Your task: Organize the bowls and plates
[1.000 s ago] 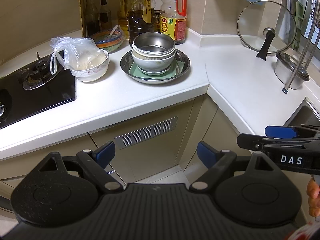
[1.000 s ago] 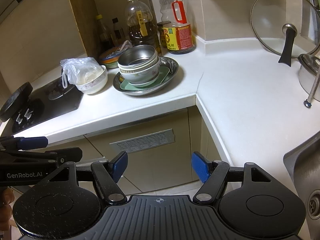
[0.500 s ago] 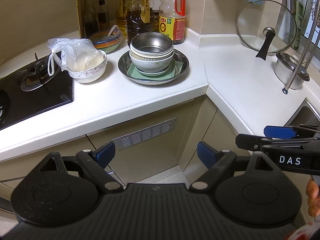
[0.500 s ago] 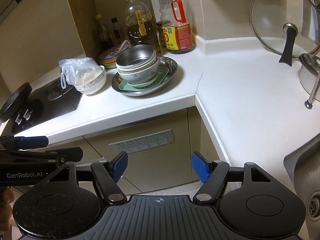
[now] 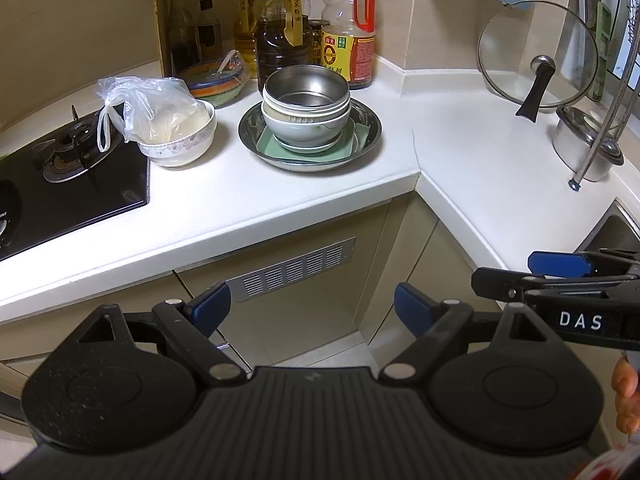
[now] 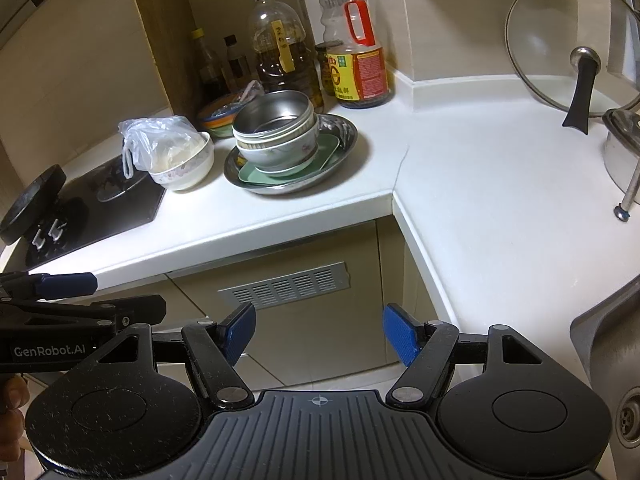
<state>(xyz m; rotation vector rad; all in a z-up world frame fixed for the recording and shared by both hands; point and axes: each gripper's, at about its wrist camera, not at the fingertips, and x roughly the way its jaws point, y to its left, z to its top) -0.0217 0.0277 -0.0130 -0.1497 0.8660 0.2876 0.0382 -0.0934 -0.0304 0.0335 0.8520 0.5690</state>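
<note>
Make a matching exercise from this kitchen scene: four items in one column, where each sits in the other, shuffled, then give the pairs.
Items:
1. steel bowl
2. plastic bag
3. glass lid
4. green square plate

Places:
A. leaning against the wall at the right
B. in the floral bowl beside the stove
C. top of the bowl stack
D. under the stack, inside the steel basin

Pairs: 1-C, 2-B, 3-A, 4-D

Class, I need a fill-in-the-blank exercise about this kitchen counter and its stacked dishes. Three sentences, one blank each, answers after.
1. The stacked bowls sit on a square plate coloured ____.
2. The topmost bowl in the stack is made of ____.
3. The plastic bag rests in a white bowl beside the ____.

Answers: green; metal; stove
</note>
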